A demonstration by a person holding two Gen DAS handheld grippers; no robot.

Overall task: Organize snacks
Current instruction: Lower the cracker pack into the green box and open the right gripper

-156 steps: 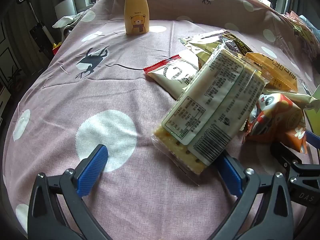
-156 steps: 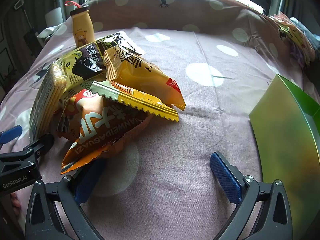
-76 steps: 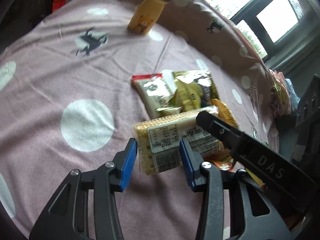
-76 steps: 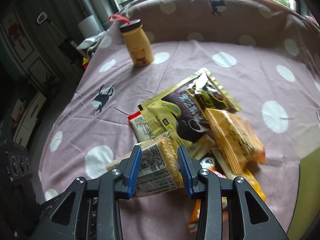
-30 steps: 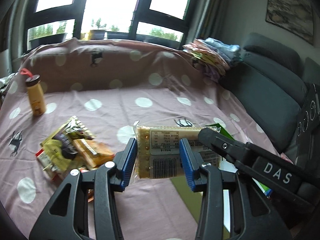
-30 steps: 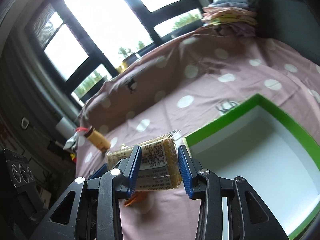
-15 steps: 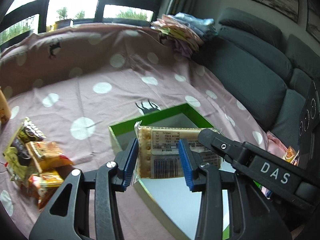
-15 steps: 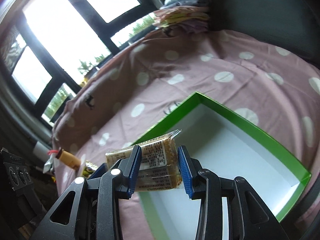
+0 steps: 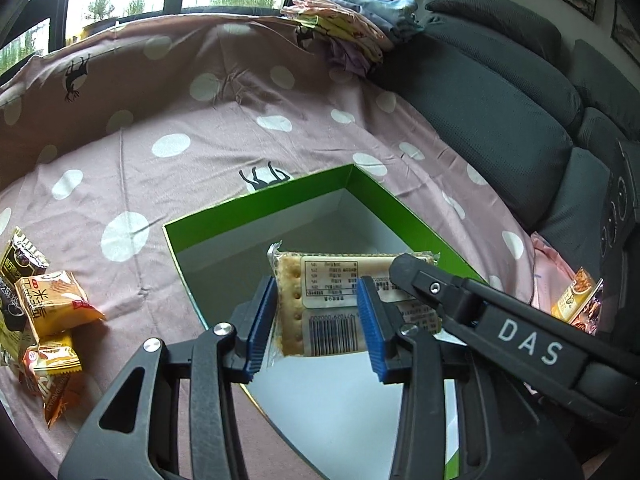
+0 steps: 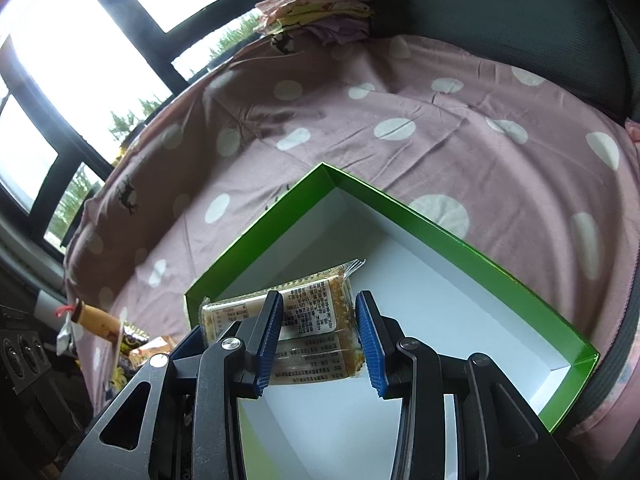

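Observation:
A clear-wrapped cracker pack [image 9: 328,304] with a white label is held at both ends, above the inside of a green box with a white interior [image 9: 256,208]. My left gripper [image 9: 318,320] is shut on one end of the pack. My right gripper [image 10: 318,338] is shut on the other end of the cracker pack [image 10: 308,316], over the same green box [image 10: 440,232]. The right gripper's black finger crosses the left wrist view at the right. The other snack packets [image 9: 48,304] lie on the pink dotted cloth left of the box.
A dark grey sofa [image 9: 500,92] runs along the right side. Folded clothes [image 9: 344,36] sit at the far edge of the cloth. A small packet [image 9: 576,300] lies right of the box. A yellow bottle [image 10: 96,320] lies at the left in the right wrist view.
Both grippers have carried the cracker pack from the snack pile over to the green box and have lowered it closer to the box's white floor.

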